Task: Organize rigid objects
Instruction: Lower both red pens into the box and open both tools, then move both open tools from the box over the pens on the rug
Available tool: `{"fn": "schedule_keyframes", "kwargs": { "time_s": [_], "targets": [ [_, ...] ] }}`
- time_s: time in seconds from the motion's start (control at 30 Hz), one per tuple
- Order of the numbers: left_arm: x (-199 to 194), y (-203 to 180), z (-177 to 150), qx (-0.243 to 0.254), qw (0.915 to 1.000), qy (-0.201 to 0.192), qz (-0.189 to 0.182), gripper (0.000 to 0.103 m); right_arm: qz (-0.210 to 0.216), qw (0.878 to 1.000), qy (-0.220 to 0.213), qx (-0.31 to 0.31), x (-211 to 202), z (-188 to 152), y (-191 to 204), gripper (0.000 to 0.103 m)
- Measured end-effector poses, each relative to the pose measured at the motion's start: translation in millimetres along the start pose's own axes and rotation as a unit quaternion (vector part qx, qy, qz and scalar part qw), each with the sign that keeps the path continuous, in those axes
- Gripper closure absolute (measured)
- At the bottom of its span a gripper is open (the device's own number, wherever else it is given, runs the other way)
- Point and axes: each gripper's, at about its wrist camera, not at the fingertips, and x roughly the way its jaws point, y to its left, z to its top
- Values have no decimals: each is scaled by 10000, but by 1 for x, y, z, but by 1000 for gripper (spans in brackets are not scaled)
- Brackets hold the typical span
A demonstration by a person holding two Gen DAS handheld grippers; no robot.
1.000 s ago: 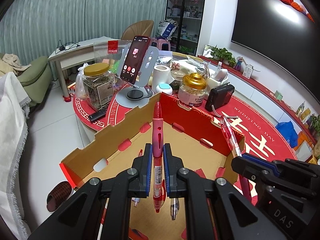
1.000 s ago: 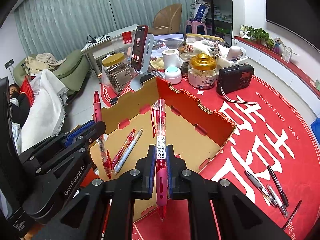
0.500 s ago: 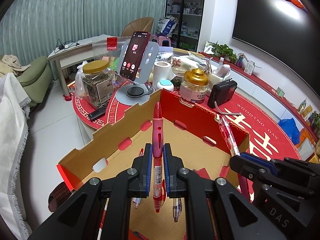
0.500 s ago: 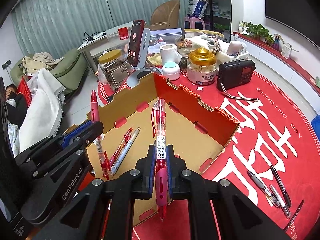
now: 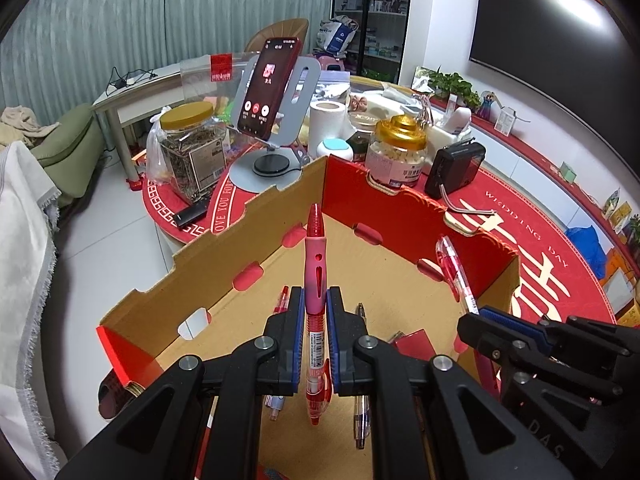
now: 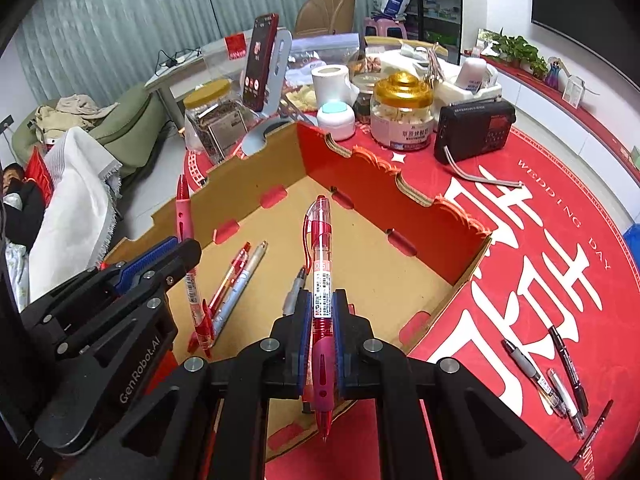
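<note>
My left gripper (image 5: 314, 300) is shut on a red pen with a pink grip (image 5: 315, 264), which points away over the open cardboard box (image 5: 256, 216). My right gripper (image 6: 321, 304) is shut on a clear red pen (image 6: 320, 256), held above the box's near side. Each gripper shows in the other's view: the right one (image 5: 472, 316) at the right, the left one (image 6: 188, 248) at the left. Several pens (image 6: 236, 280) lie on the box floor (image 6: 360, 276). More loose pens (image 6: 556, 376) lie on the red tablecloth (image 6: 540, 240) to the right of the box.
Behind the box stand a phone on a stand (image 5: 268, 88), two jars (image 5: 398, 148), a paper roll (image 5: 326, 120), a small white-and-blue device (image 6: 336, 118) and a black radio (image 6: 476, 128). A sofa (image 5: 68, 140) and a white cloth (image 5: 20, 240) are at the left. A person lies at the far left (image 6: 16, 196).
Both grippers have sunk a little toward the box with their pens still held. The box and the items behind it look closer and larger.
</note>
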Motion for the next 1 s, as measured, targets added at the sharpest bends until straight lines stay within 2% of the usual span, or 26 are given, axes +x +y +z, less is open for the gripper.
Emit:
{"fn": "schedule_keyframes", "kwargs": {
  "time_s": [0.3,0.37,0.4,0.43,0.47,0.5,0.53,0.57,0.63,0.67,0.7,0.73,0.9,1.0],
  "targets": [
    [32,-5,-3,78,9990,436,-20,91,-148,9997,206,35,21,-3,-8,92],
    [33,-4,-1,33,9987,484,-133,68,-104,9997,215,80,21,-4,-11,92],
    [33,-4,0,25,9987,492,-108,36,-88,9997,234,83,21,-4,-11,92],
    [32,-4,1,11,9988,480,-30,24,-128,9996,228,84,20,-5,-12,90],
    [30,-3,2,23,9991,422,94,23,-215,9996,175,82,18,-5,-14,85],
    [28,-3,3,59,9991,377,160,23,-258,9995,149,80,16,-5,-15,71],
    [29,-1,3,68,9987,420,278,20,-340,9993,114,103,13,-5,-17,52],
    [31,1,2,52,9981,501,364,18,-186,9997,-18,138,8,-6,-19,49],
    [34,6,-1,-66,9974,633,328,8,-107,9996,-133,210,-1,-5,-21,27],
    [33,9,-2,-123,9973,634,351,3,-182,9993,-203,251,-6,-6,-22,18],
    [31,10,-3,-168,9972,590,422,0,-308,9987,-267,293,-11,-7,-23,6],
    [28,11,-4,-169,9975,537,423,0,-314,9985,-325,320,-16,-9,-25,1],
    [11,2,-10,-39,9988,287,396,0,-193,9970,-309,677,-35,-30,-40,1],
    [-4,-12,-16,56,9995,255,150,0,-123,9956,-221,899,-46,-51,-54,1]
  ]
}}
